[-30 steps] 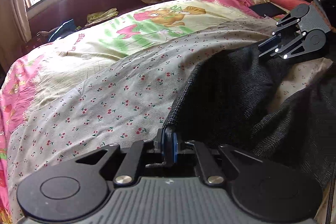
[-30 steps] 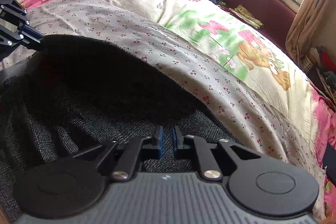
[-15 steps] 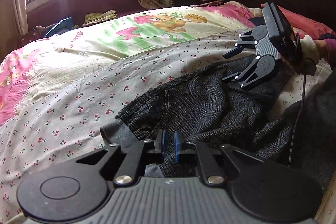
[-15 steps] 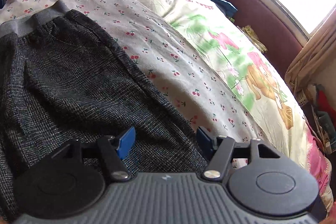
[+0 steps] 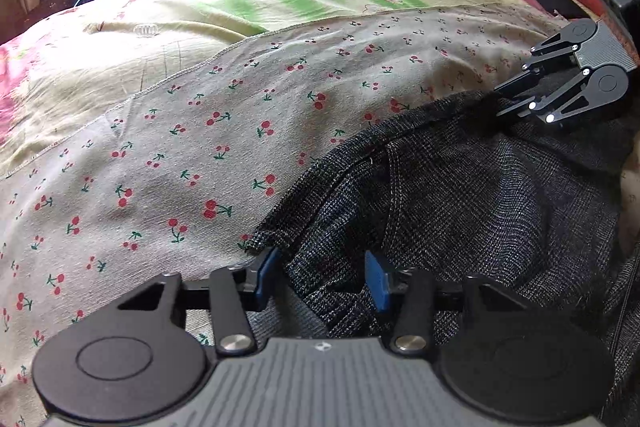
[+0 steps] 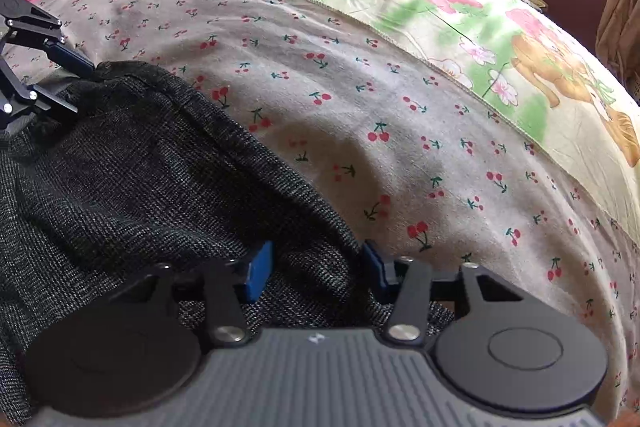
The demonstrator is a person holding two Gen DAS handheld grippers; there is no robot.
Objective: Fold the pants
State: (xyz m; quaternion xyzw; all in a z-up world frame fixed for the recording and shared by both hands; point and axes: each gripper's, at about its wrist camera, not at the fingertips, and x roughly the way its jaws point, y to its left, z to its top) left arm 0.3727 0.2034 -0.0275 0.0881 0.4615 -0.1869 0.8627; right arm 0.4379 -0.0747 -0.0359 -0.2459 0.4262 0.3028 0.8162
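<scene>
Dark pants [image 5: 460,195] lie bunched on the cherry-print sheet [image 5: 168,155] at lower right of the left view, left gripper [image 5: 322,277] and right gripper [image 6: 316,273] both parted astride the far edge, apparently placed to pinch it for folding.

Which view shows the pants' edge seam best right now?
Left wrist: the pants show the stitched seam running from the left gripper toward the right gripper. Right wrist shows mostly plain dark weave, its edge on the sheet.
</scene>
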